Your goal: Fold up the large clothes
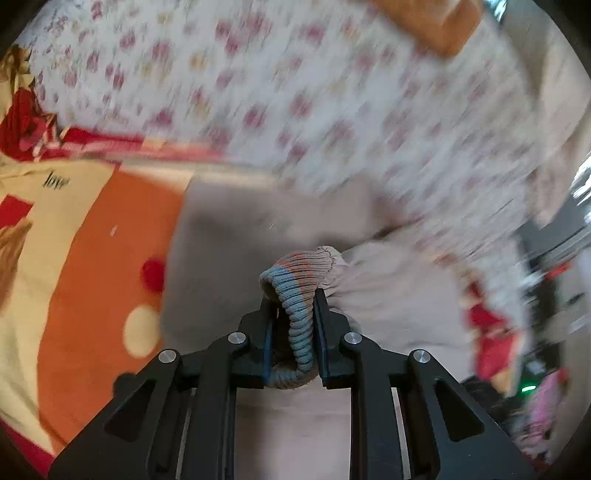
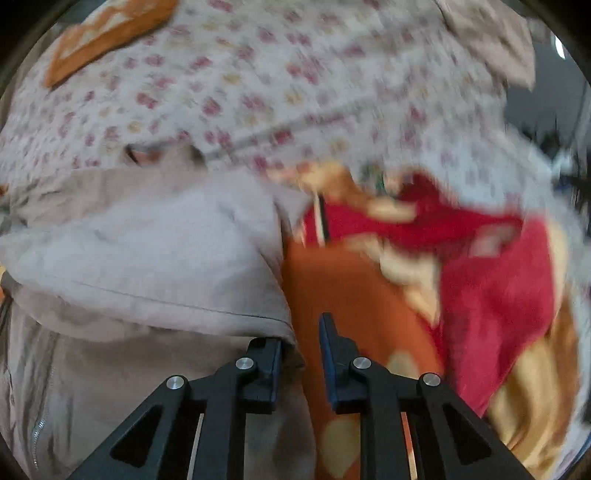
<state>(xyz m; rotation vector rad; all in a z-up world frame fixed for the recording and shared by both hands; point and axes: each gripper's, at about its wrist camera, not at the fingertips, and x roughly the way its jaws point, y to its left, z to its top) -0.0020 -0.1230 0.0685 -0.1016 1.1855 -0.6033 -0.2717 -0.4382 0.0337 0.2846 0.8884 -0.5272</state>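
Observation:
A large beige jacket lies on the bed. My left gripper is shut on its ribbed cuff, which is striped blue, orange and beige and bulges up between the fingers. In the right wrist view the jacket fills the left half, with a zipper at the lower left. My right gripper is open and holds nothing; its left finger sits at the jacket's folded edge, its right finger over the orange blanket.
An orange, red and cream blanket covers the near bed and also shows in the right wrist view. A floral sheet lies beyond. An orange pillow sits at the far end. Both views are motion-blurred.

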